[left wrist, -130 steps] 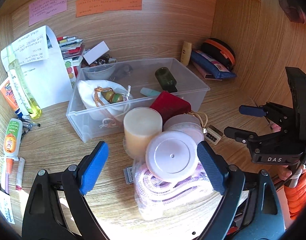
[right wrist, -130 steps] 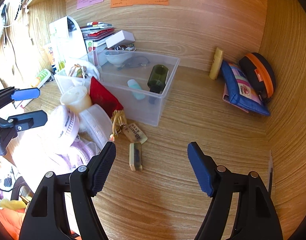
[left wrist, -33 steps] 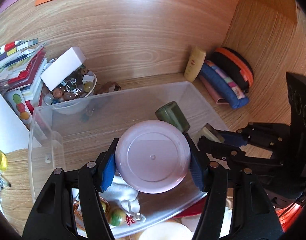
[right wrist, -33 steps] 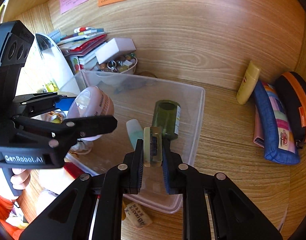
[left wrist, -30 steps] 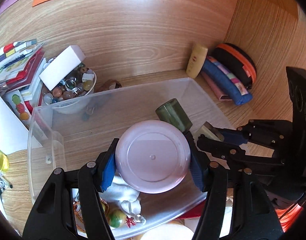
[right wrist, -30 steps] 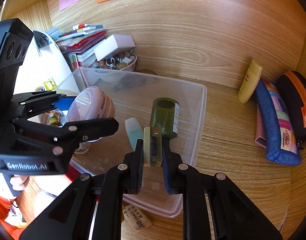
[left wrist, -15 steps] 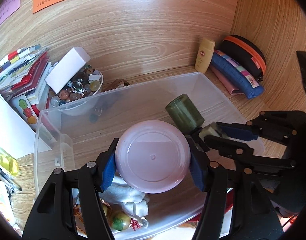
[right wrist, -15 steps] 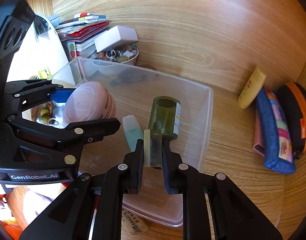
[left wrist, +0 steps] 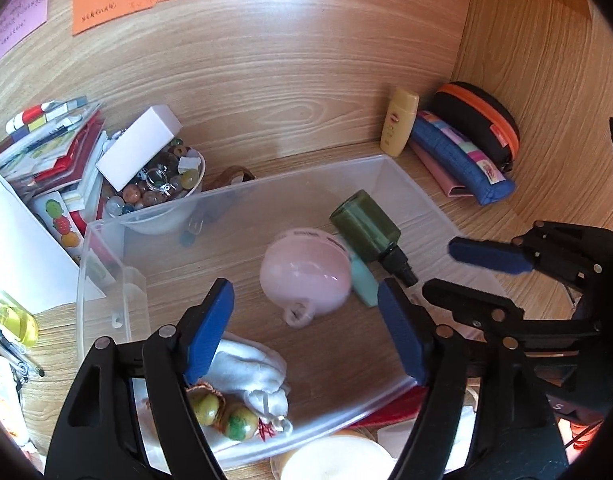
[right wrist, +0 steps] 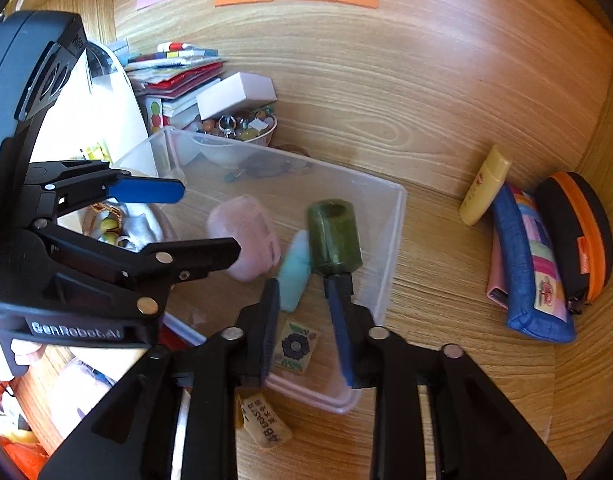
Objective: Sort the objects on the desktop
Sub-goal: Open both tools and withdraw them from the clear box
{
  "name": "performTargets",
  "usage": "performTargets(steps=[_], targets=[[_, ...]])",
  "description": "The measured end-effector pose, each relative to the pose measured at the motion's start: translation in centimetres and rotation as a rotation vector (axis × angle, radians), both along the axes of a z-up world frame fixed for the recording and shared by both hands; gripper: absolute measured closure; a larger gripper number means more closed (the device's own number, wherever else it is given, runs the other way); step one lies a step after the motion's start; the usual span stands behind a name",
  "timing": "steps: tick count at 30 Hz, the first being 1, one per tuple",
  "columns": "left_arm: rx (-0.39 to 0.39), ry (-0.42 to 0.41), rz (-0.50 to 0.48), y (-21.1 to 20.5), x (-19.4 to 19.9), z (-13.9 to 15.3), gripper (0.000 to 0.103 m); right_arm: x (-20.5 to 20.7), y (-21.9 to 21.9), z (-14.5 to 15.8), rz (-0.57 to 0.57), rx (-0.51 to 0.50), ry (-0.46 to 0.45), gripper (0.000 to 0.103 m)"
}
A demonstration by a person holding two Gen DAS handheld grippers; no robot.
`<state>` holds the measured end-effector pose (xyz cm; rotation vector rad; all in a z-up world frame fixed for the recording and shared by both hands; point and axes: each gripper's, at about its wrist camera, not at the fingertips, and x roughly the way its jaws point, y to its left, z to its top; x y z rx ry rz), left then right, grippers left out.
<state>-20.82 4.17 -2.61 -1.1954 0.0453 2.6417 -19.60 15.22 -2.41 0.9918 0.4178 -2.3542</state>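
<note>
A clear plastic bin (left wrist: pixel 106 240) (right wrist: pixel 390 216) stands on the wooden desk. My left gripper (left wrist: pixel 306 328) is open above it. The pink round jar (left wrist: pixel 306 276) (right wrist: pixel 246 236) lies loose and blurred on the bin floor, beside a teal tube (left wrist: pixel 364 282) (right wrist: pixel 294 268) and a dark green bottle (left wrist: pixel 366 226) (right wrist: pixel 334 236). My right gripper (right wrist: pixel 306 328) is open over the bin's right end. A small flower-printed eraser (right wrist: pixel 296 346) lies flat below it. The right gripper also shows in the left wrist view (left wrist: pixel 478 276).
A white pouch with beads (left wrist: pixel 246 384) lies at the bin's near left. A bowl of beads with a white box (left wrist: pixel 154 176) and stacked books (left wrist: pixel 46 140) stand behind it. A yellow bottle (right wrist: pixel 482 184) and pencil cases (right wrist: pixel 538 268) sit at right. A tagged eraser (right wrist: pixel 266 420) lies outside the bin.
My left gripper opened and the pink jar dropped into the bin. My right gripper opened and the small eraser fell flat onto the bin floor.
</note>
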Motion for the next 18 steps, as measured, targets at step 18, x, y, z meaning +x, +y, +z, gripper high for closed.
performTargets(steps=[18], targets=[[0.001,0.146,0.083,-2.2,6.8,3.7,0.013,4.7,3.5,3.3,-0.053,-0.091,0.085,0.037]])
